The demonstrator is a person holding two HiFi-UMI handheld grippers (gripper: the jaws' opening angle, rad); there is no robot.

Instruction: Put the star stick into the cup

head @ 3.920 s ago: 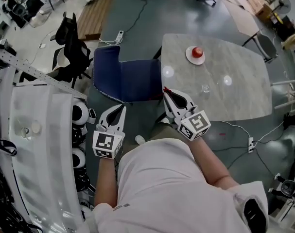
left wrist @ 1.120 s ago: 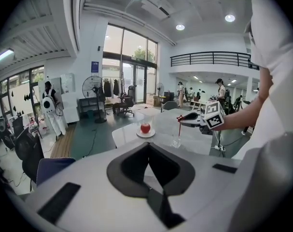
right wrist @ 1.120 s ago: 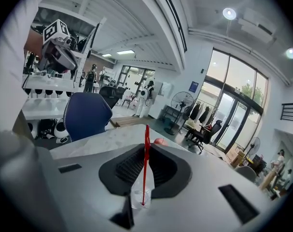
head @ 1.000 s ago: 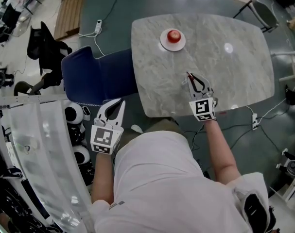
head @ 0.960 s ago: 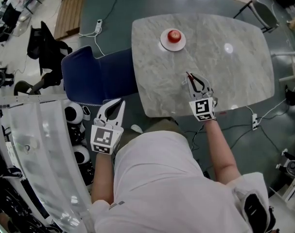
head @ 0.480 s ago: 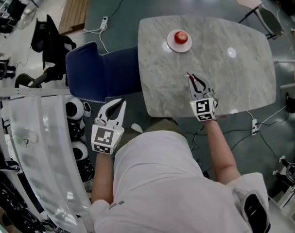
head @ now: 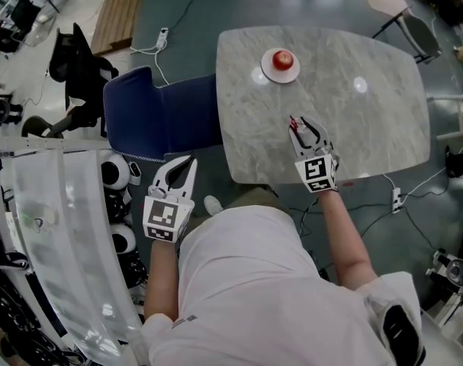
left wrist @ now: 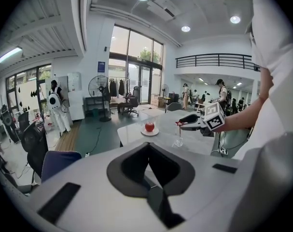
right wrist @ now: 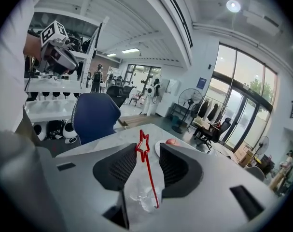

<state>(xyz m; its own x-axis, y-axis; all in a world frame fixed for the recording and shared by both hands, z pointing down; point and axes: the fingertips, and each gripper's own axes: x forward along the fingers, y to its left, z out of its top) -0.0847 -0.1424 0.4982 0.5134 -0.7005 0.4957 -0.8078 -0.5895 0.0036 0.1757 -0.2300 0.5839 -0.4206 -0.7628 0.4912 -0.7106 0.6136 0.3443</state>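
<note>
The red star stick [right wrist: 147, 173] stands tilted in a small clear cup [right wrist: 145, 198] on the grey marble table [head: 368, 120]. Its star top [right wrist: 143, 142] rises between the jaws of my right gripper [right wrist: 147, 152]. Those jaws are opening and stand apart on either side of the stick, pads off it. In the head view the right gripper [head: 300, 123] hovers over the table's near part with the star stick [head: 293, 120] at its tips. My left gripper [head: 182, 172] hangs low beside the person's body, shut and holding nothing. The left gripper view shows the cup [left wrist: 178, 141] under the right gripper [left wrist: 183, 123].
A red apple [head: 282, 58] sits on a white plate [head: 267, 74] at the table's far side. A blue chair [head: 162, 120] stands against the table's left edge. White shelving [head: 56, 227] with round white objects fills the left. Cables lie on the floor.
My right gripper came from beside the chair to over the table with the stick. In the last second its jaws spread apart. The left gripper stayed put.
</note>
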